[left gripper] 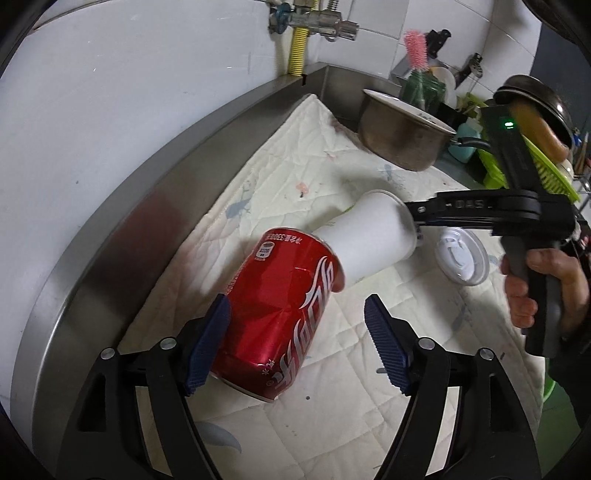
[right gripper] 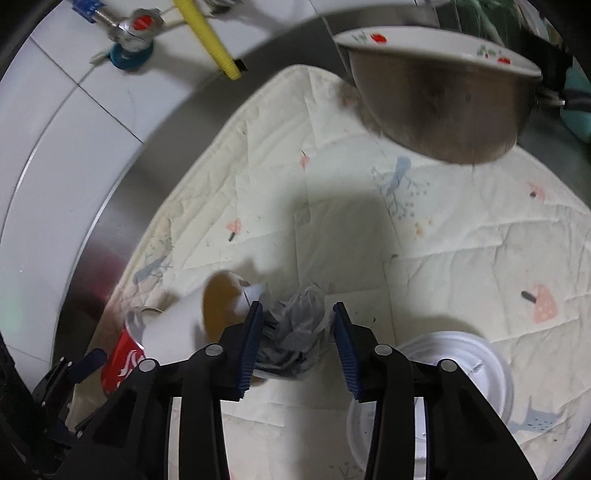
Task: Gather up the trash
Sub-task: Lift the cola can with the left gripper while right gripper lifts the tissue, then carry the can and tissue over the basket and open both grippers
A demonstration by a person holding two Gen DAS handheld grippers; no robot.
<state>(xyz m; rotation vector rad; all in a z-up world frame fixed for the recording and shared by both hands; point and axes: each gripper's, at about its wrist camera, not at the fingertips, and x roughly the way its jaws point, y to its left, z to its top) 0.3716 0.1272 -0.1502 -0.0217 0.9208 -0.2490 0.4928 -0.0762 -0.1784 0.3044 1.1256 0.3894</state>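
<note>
A dented red cola can [left gripper: 273,314] lies on the quilted cream cloth [left gripper: 332,424]. A white paper cup [left gripper: 369,240] lies with its base stuck in the can's top; both also show in the right wrist view, can [right gripper: 123,363] and cup [right gripper: 177,325]. My left gripper [left gripper: 297,349] is open, its left pad touching the can, the right pad apart. My right gripper [right gripper: 297,345] is open around a crumpled grey wad [right gripper: 295,328] beside the cup's mouth. A white plastic lid [left gripper: 461,258] lies to the right, also in the right wrist view [right gripper: 465,362].
A steel pot [left gripper: 402,136] holding a patterned bowl [right gripper: 436,44] stands at the cloth's far end. The steel counter rim [left gripper: 110,258] and white tiled wall run along the left. A green dish rack [left gripper: 532,166] with dishes stands far right. A tap valve [left gripper: 314,18] and yellow hose [left gripper: 297,48] are on the wall.
</note>
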